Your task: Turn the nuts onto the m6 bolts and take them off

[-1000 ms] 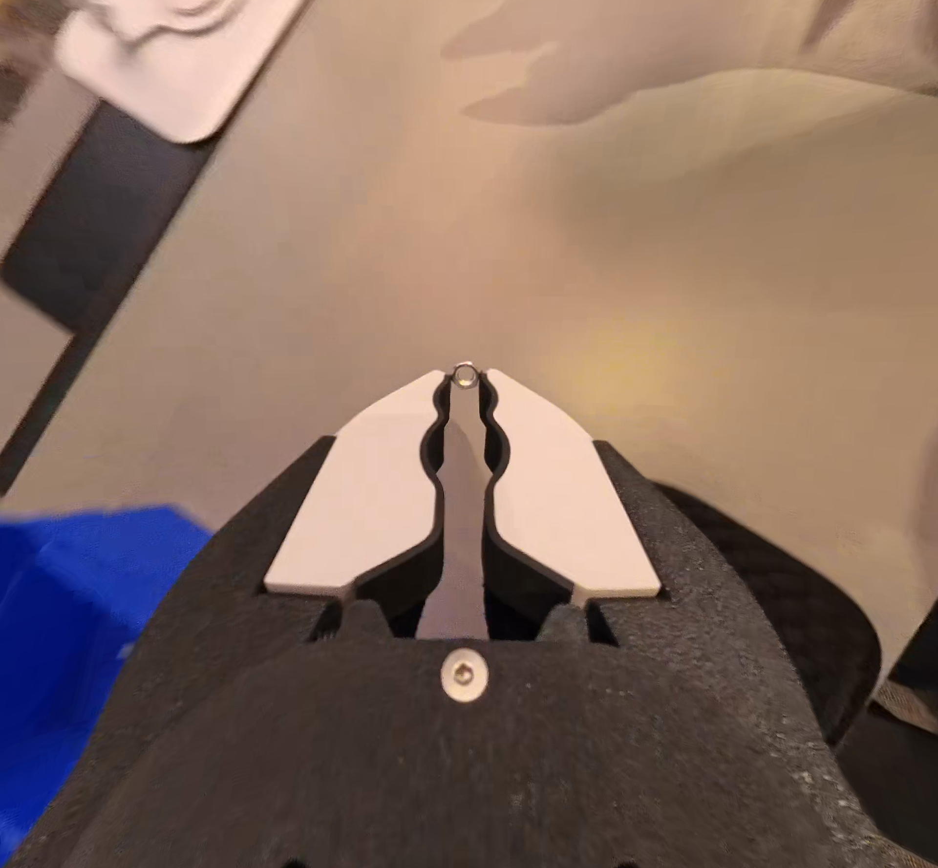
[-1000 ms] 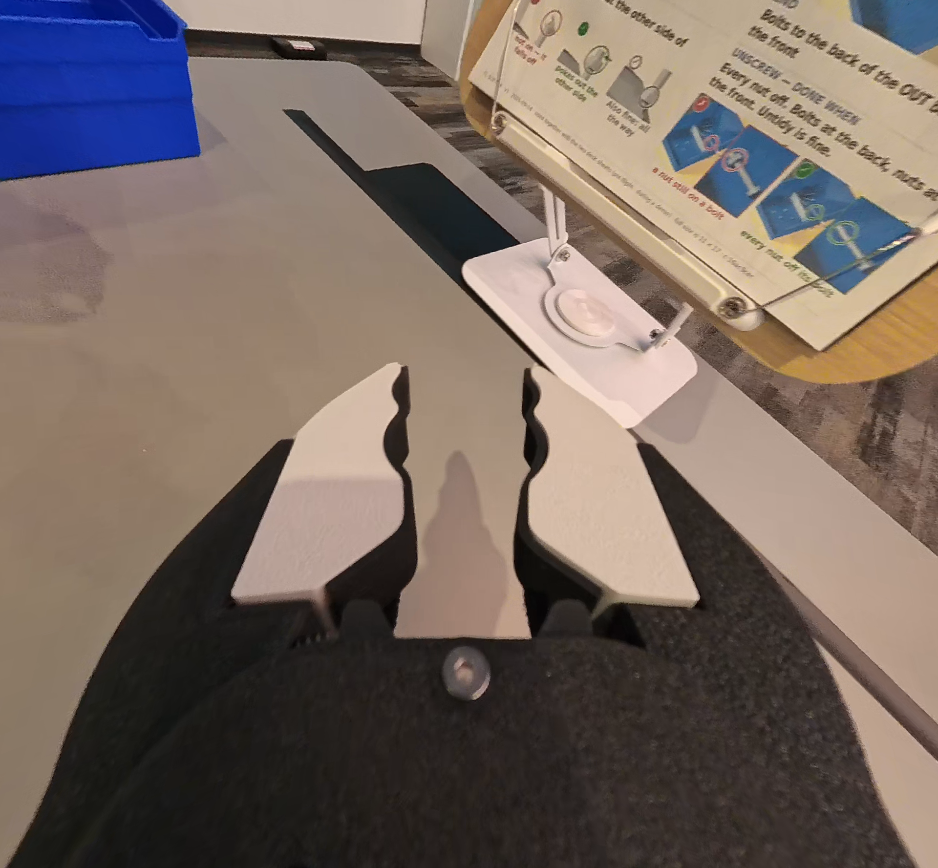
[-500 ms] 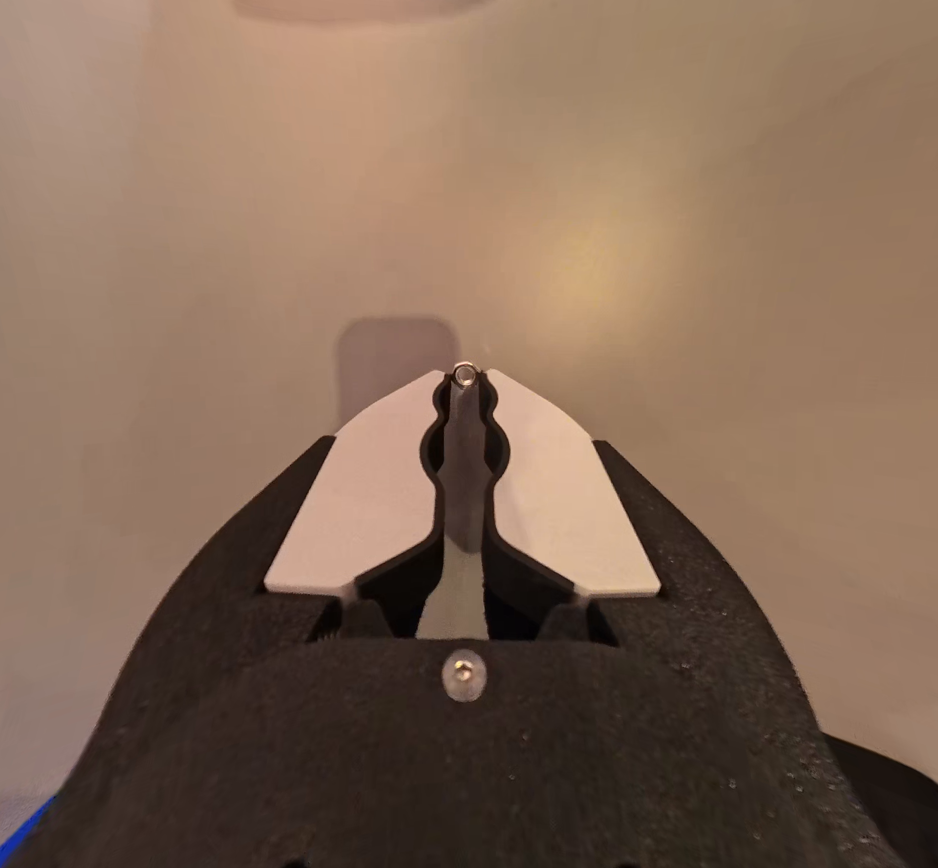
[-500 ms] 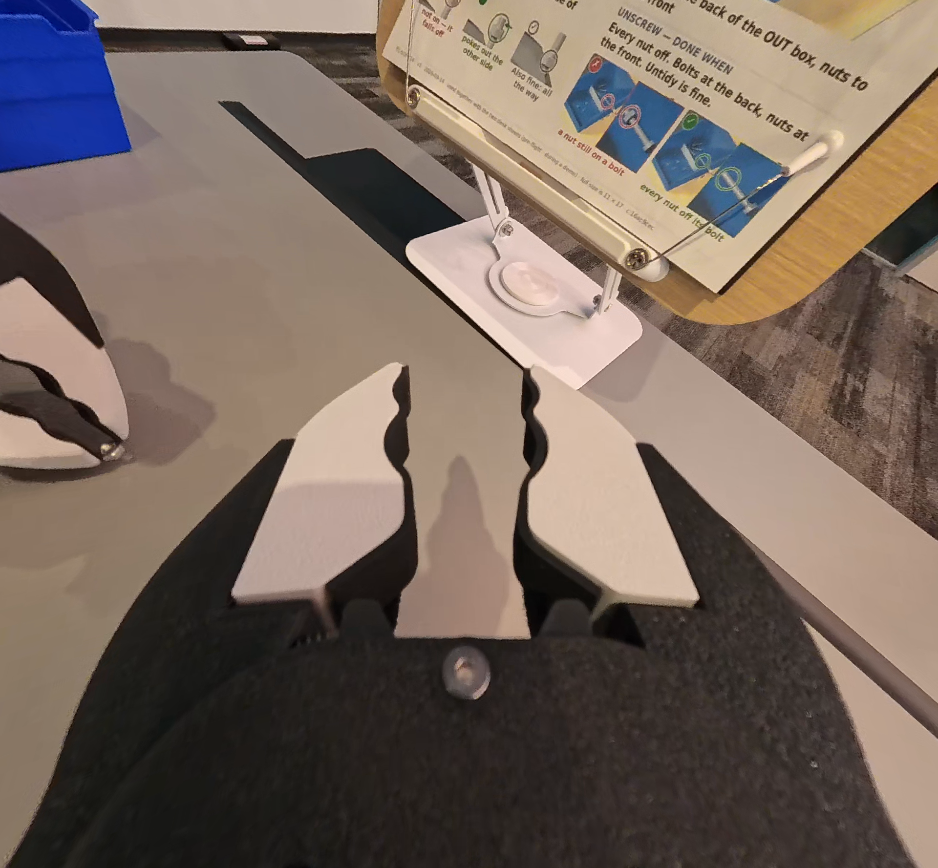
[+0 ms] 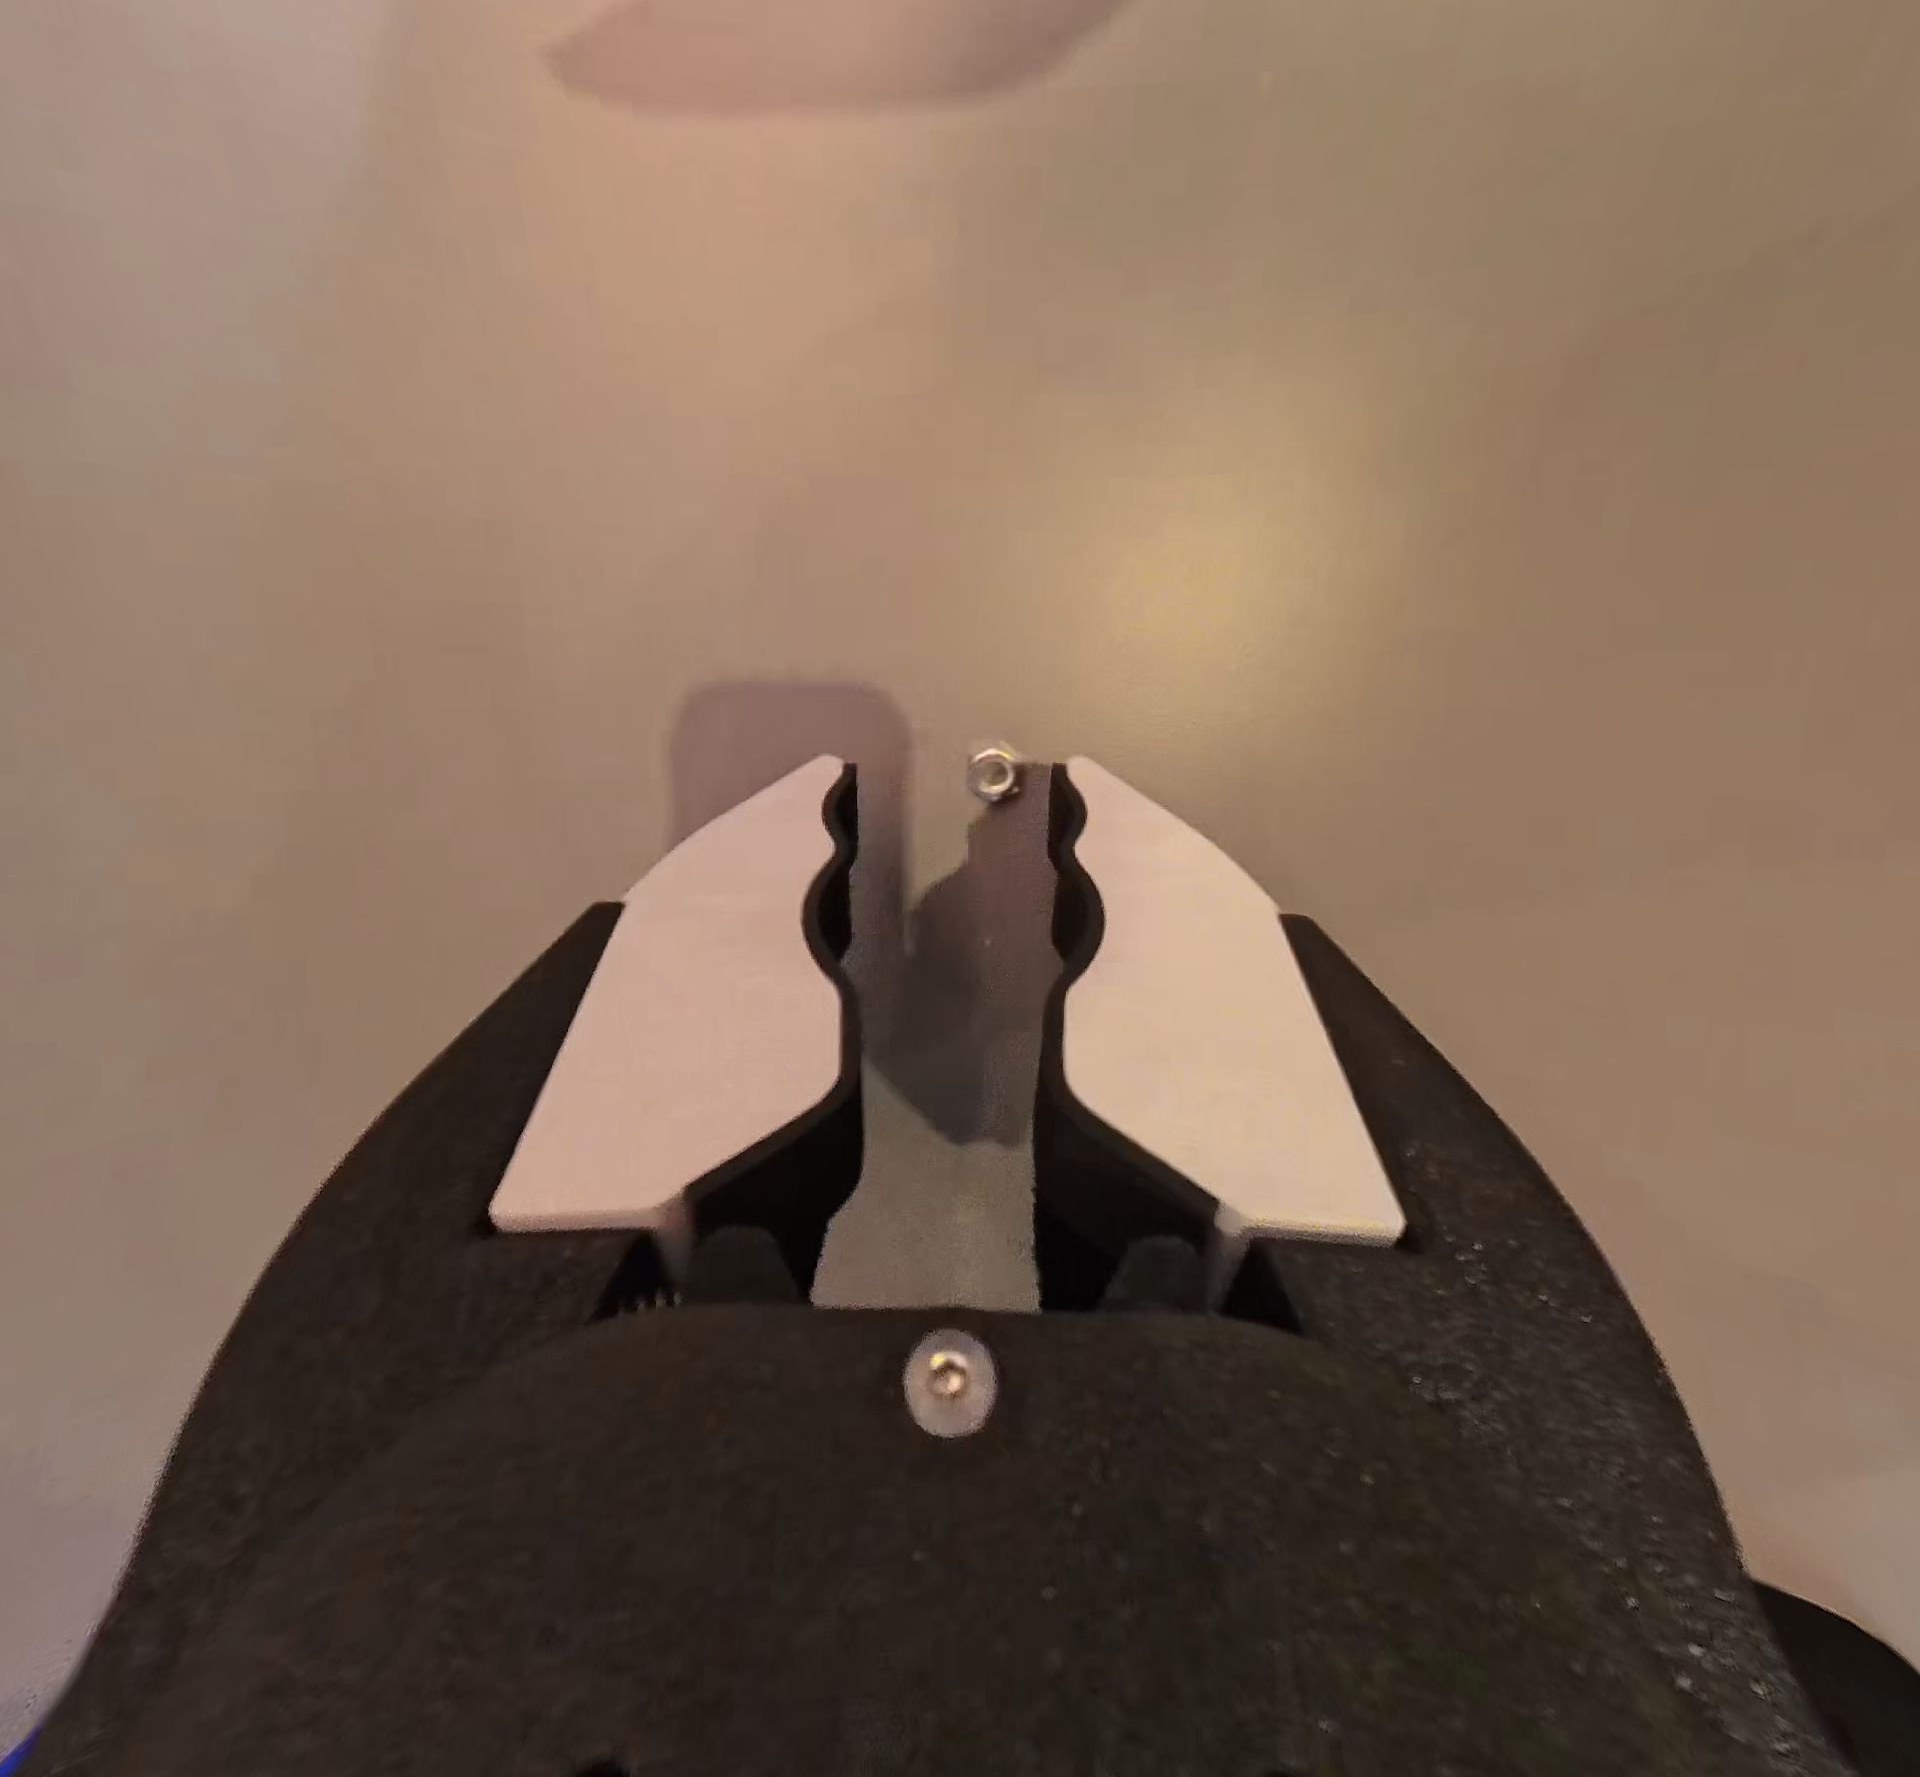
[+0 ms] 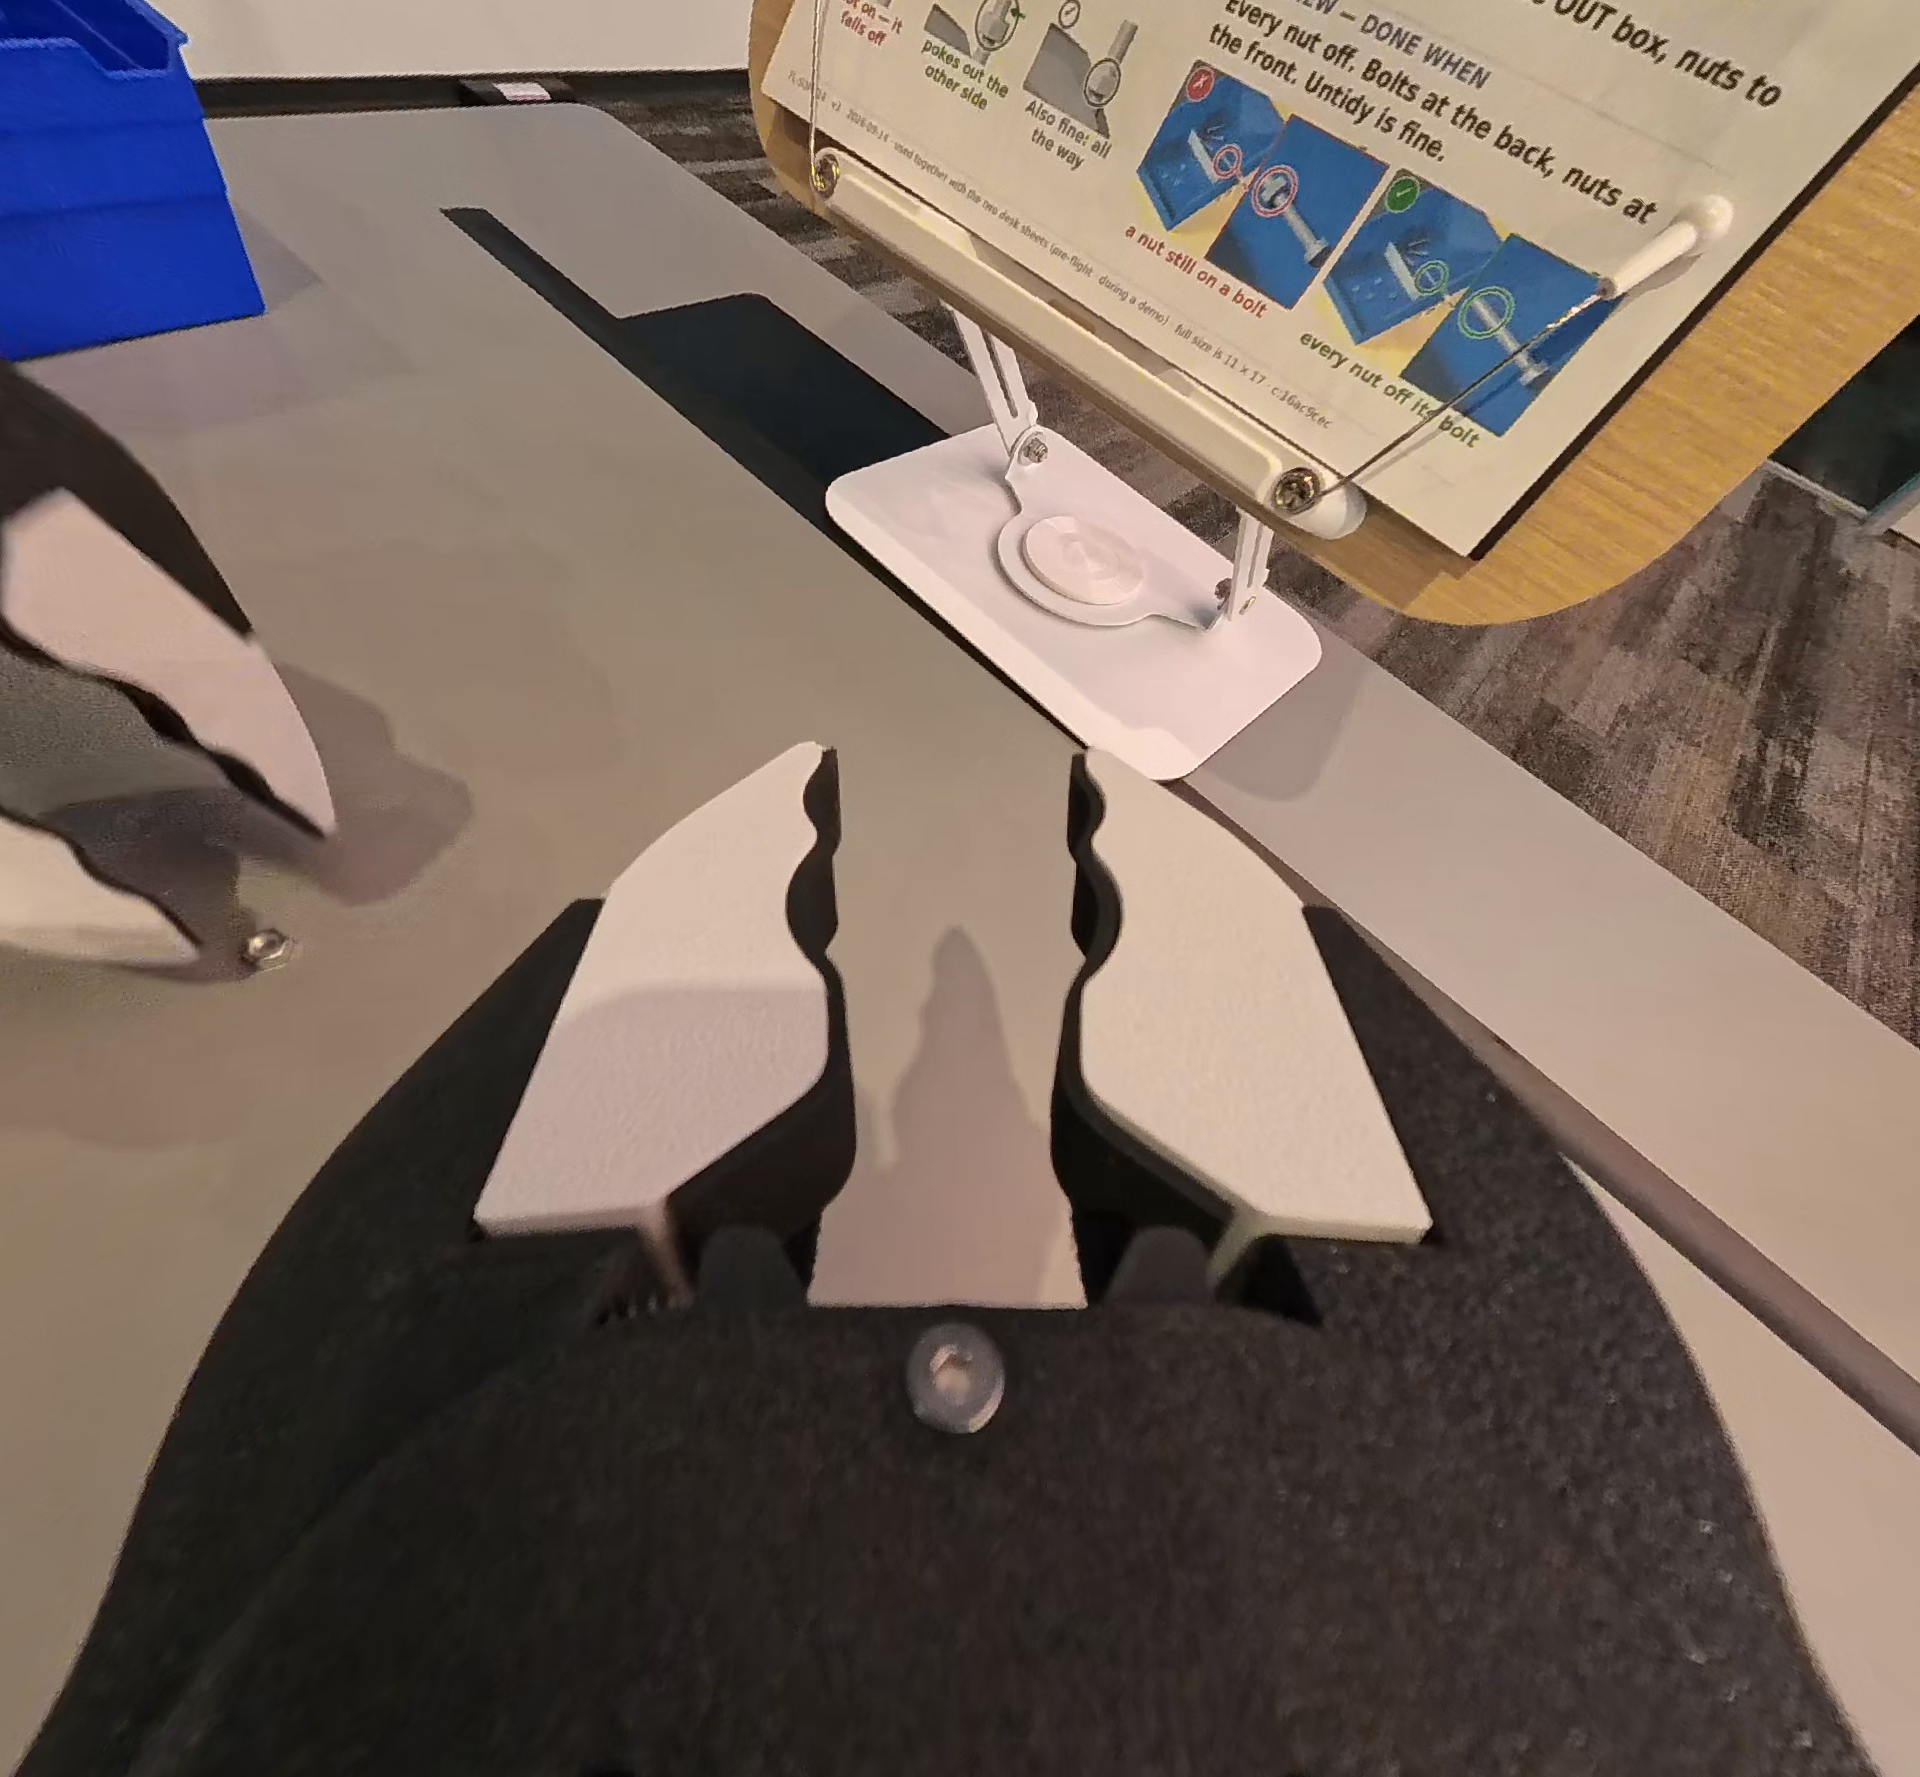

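Steel nut (image 5: 992, 778) lies on the grey surface (image 5: 1455, 377) between the parted left gripper (image 5: 954, 771) tips; right gripper (image 6: 948, 766) gapes empty. Next: fetch a bolt.

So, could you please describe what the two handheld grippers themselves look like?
Both look alike. The left gripper and the right gripper each have a rough, matte black body shaped like a rounded wedge, with one silver socket-head screw at its centre. Each carries two flat, off-white fingers with wavy black inner pads. No cables, markings or sleeves show.
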Action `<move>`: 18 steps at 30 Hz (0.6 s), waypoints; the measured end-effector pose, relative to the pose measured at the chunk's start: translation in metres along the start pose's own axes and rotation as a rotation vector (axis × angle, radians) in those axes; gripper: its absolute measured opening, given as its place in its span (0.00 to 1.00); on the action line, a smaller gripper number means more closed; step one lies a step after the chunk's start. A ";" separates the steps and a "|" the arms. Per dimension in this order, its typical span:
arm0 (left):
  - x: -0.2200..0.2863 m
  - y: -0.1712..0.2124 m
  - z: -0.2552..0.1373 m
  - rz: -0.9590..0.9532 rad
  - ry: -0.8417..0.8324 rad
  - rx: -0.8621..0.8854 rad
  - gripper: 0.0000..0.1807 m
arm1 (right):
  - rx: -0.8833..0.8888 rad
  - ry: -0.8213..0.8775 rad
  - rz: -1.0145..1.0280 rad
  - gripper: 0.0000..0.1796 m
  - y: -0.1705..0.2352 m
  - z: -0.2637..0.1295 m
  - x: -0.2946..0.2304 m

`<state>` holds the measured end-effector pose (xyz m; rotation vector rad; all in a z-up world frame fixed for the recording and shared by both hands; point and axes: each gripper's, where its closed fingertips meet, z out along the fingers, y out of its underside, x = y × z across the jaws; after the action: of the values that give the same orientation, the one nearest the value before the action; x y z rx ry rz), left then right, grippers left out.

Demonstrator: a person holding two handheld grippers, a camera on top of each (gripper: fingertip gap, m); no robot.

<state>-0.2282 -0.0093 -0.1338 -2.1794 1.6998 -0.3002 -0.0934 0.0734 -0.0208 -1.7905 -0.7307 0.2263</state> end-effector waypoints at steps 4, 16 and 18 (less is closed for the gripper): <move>-0.034 -0.001 -0.090 -0.068 -0.132 0.157 0.20 | 0.004 0.009 -0.004 0.23 0.000 -0.004 0.003; -0.177 0.277 -0.229 -0.640 -0.469 -0.200 0.19 | -0.022 0.043 0.010 0.23 0.004 -0.006 0.018; -0.191 0.295 -0.205 -0.773 -0.427 -0.196 0.17 | -0.047 0.056 -0.008 0.23 0.009 -0.005 0.019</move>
<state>-0.6175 0.0822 -0.0560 -2.7151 0.6401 0.1518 -0.0726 0.0793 -0.0230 -1.8310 -0.7082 0.1536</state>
